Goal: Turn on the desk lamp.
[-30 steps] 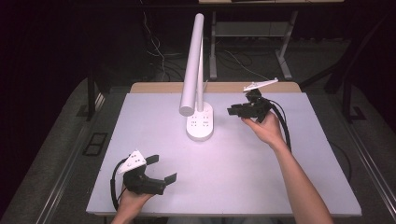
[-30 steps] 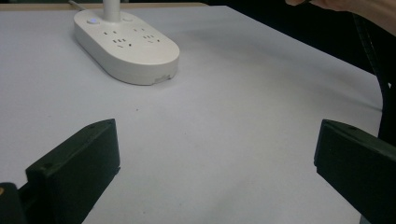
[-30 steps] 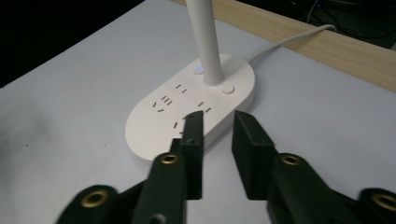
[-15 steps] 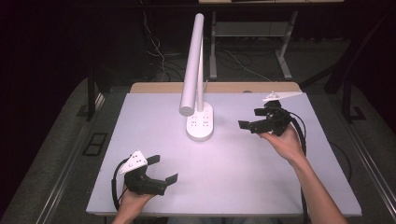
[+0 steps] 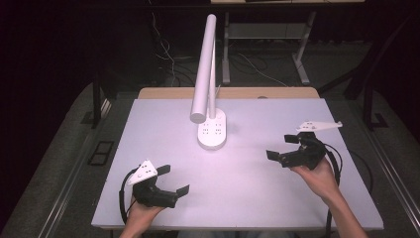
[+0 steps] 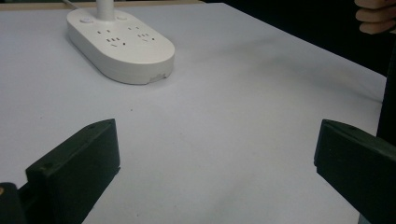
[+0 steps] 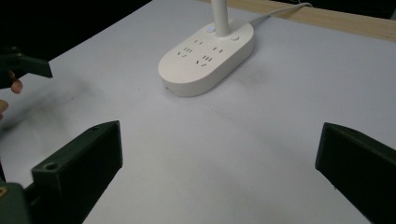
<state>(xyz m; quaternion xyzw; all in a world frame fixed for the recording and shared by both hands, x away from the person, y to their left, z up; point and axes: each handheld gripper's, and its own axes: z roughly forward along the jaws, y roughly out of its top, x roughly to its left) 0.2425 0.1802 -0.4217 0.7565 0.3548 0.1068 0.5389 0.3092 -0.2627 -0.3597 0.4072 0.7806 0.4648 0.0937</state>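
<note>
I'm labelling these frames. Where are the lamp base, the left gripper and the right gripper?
lamp base (image 5: 212,133): high view, its white socketed top.
left gripper (image 5: 174,179): high view, midway between its open jaws.
right gripper (image 5: 280,147): high view, midway between its open jaws.

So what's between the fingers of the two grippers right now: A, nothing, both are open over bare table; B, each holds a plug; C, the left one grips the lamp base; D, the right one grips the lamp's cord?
A: the left gripper and the right gripper both have their fingers spread wide over bare table, short of the lamp base.
</note>
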